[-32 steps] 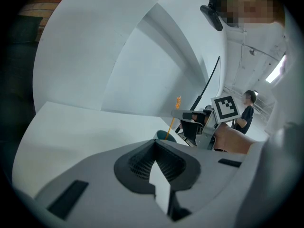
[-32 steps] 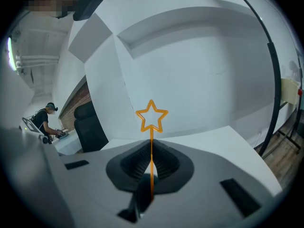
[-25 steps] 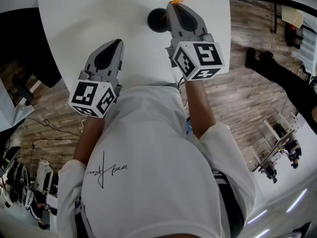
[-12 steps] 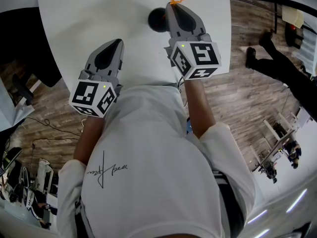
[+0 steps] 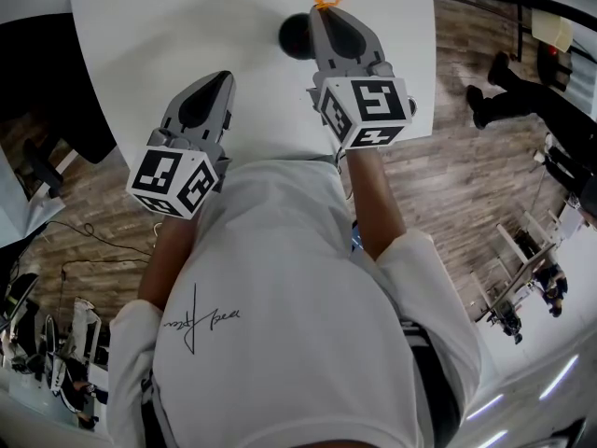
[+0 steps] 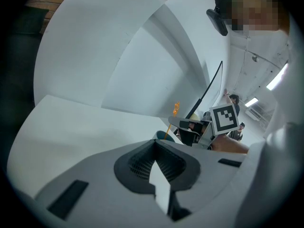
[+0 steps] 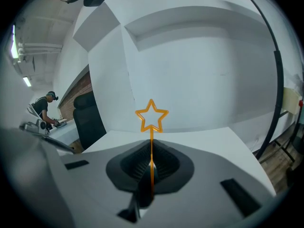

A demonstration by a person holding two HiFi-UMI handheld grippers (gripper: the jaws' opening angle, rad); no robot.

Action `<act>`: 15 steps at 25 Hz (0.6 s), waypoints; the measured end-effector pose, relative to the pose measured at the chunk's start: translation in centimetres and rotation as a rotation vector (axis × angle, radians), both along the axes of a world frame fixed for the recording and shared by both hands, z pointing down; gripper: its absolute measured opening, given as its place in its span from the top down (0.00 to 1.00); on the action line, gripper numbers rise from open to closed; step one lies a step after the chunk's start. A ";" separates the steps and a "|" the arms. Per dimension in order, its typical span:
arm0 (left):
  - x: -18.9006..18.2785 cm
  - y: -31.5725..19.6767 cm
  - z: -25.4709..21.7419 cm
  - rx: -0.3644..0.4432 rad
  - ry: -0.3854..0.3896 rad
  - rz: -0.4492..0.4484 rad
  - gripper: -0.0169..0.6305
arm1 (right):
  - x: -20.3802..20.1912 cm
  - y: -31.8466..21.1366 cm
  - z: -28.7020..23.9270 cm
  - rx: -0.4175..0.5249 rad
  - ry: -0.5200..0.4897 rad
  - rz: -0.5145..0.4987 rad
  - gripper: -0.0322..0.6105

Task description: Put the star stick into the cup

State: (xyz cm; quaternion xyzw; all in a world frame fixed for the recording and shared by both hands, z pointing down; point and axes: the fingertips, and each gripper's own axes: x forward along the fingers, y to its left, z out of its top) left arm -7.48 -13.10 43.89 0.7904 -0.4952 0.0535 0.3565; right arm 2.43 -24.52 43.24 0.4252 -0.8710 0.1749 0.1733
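Clamping the star stick (image 7: 151, 120), right tool (image 5: 328, 17) hangs beside the cup (image 5: 295, 35).

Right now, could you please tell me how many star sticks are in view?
1. The orange star stick is clamped in the right hand-held gripper, star end up, beside the dark cup on the white table. The cup's dark inside could hide another.

**Person with two hand-held grippers**

Clothing: white short-sleeved T-shirt (image 5: 280, 343) with a thin black signature-style print (image 5: 201, 320) on the front.
Left gripper (image 5: 222, 78) and right gripper (image 5: 323, 13): grey tapering shells with dark oval recesses and ribbed dark pads (image 7: 164, 163). Each carries a white cube (image 5: 173, 180) with black square markers.
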 end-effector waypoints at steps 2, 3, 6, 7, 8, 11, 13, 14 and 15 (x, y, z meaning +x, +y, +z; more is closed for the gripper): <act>0.0 0.0 0.1 0.000 -0.001 0.001 0.96 | -0.1 0.0 0.1 0.001 0.006 -0.004 0.93; 0.0 0.0 0.1 -0.001 -0.001 0.001 0.96 | -0.2 -0.1 0.1 0.002 0.009 -0.006 0.93; 0.0 0.0 0.1 -0.001 0.000 0.002 0.96 | -0.2 -0.1 0.1 0.004 0.016 -0.005 0.93; 0.0 0.0 0.1 -0.001 -0.001 0.002 0.96 | -0.1 0.0 0.1 0.003 0.017 -0.005 0.93; 0.0 0.1 0.0 0.000 -0.004 0.002 0.96 | -0.1 0.0 0.1 0.001 0.019 -0.005 0.93; 0.1 0.1 -0.2 0.017 -0.040 0.010 0.96 | 0.0 0.1 0.2 -0.010 0.019 -0.008 0.93; 0.3 0.0 -0.4 0.029 -0.057 0.017 0.96 | 0.2 0.1 0.1 -0.011 0.018 -0.006 0.93; 0.3 0.0 -0.5 0.030 -0.056 0.018 0.96 | 0.2 0.1 0.1 -0.011 0.019 -0.004 0.93; 0.3 0.0 -0.5 0.030 -0.054 0.018 0.96 | 0.2 0.1 0.1 -0.011 0.018 -0.003 0.93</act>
